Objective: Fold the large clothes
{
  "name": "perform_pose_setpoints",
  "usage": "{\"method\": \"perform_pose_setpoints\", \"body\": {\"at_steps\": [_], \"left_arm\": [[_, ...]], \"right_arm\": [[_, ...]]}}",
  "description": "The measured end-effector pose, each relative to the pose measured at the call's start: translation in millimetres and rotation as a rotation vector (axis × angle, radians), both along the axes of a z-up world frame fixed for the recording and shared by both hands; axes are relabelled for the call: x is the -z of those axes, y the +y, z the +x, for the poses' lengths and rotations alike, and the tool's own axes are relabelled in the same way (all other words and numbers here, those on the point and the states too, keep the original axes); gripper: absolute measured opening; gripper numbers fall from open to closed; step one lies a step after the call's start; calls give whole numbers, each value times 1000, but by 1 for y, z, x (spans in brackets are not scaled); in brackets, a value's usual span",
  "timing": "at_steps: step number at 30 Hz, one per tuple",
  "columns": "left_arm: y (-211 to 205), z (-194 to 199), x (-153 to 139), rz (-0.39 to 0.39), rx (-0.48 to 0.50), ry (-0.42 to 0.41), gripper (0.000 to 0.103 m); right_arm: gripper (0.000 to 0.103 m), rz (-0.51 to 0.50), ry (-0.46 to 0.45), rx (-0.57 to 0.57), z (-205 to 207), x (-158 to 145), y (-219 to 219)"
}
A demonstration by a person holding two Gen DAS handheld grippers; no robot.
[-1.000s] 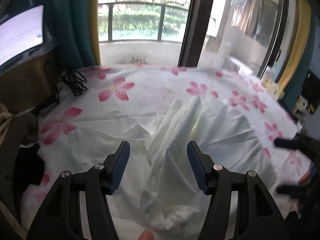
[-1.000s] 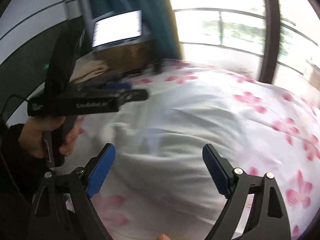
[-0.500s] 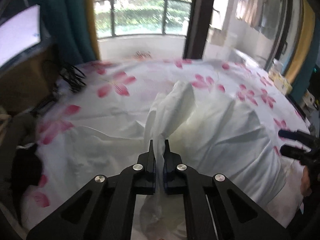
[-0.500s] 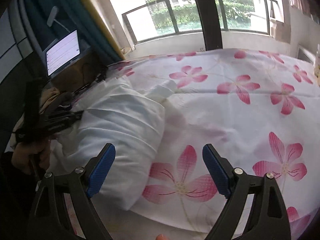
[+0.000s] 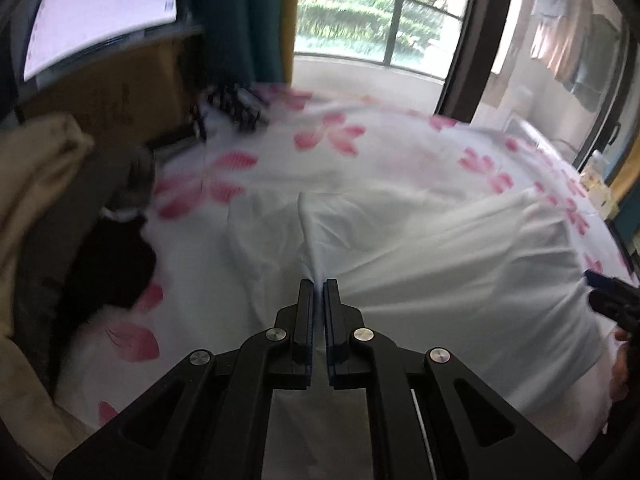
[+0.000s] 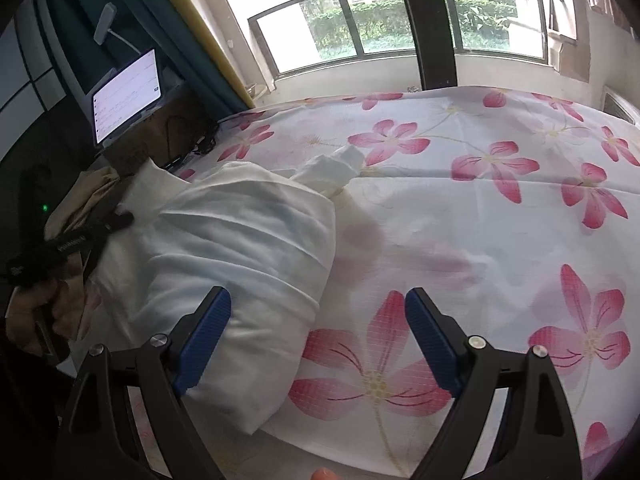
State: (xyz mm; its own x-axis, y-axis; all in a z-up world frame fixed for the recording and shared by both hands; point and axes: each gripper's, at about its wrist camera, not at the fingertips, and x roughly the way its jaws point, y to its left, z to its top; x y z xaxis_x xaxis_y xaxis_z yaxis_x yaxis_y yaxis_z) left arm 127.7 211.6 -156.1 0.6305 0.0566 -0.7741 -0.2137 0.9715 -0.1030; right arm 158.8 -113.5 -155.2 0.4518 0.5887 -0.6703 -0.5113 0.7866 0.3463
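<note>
L gripper (image 5: 319,286) at bottom centre of the left wrist view – jaws pinched narrow on a fold of the white garment (image 5: 440,264), cloth pulled taut toward them. Garment lies bunched on the flowered bedsheet (image 5: 328,136), filling centre and right of that frame. R gripper (image 6: 318,320) at bottom of the right wrist view – jaws wide, gripping nothing, left blue pad over the garment's near edge, right pad over the sheet. Lit screen (image 6: 126,96) upper left, window (image 6: 400,20) across the top
</note>
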Motion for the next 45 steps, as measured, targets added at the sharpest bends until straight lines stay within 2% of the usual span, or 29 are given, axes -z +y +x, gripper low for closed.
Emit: {"method": "perform_pose_setpoints", "body": {"at_steps": [4,8,10,12,13,18,23,24,30,35,38,42,45], "left_arm": [[6,-1,8,-19,-21,7,6],[9,-10,-7,-2,-39,-32,9],[9,-15,-20,-8,-44,-73,30],[5,-21,-29,-29,-45,-104,44],[2,-23,-31,-42,-32,-111,46],[-20,-26,-14,-63,43,-54,47],[-24,-32,19,-39,28,46,47],[-24,-37,19,-29,38,26,47],[-21,-47,19,34,44,49,47],[-6,-53,14,17,0,47,47],[3,-60,1,3,-25,3,47],[13,-64,-21,-17,-34,-77,61],[19,-55,-23,-38,-30,-78,64]], "right_arm": [[89,-11,10,9,0,3,3],[89,-31,-3,19,-2,-2,5],[89,-33,-21,13,-4,-8,8],[89,-29,-36,4,-6,-13,12],[89,-28,-50,-6,-8,-16,16],[89,-76,-36,-20,-6,-4,35],[90,-91,-20,-14,-7,8,41],[91,-94,-22,-13,-8,10,42],[98,-125,-35,-7,-10,21,47],[99,-144,-36,-17,-13,24,52],[100,-141,-39,-20,-14,19,51],[100,-120,-36,-22,-14,7,45],[100,-104,-52,-15,-13,-4,40]]}}
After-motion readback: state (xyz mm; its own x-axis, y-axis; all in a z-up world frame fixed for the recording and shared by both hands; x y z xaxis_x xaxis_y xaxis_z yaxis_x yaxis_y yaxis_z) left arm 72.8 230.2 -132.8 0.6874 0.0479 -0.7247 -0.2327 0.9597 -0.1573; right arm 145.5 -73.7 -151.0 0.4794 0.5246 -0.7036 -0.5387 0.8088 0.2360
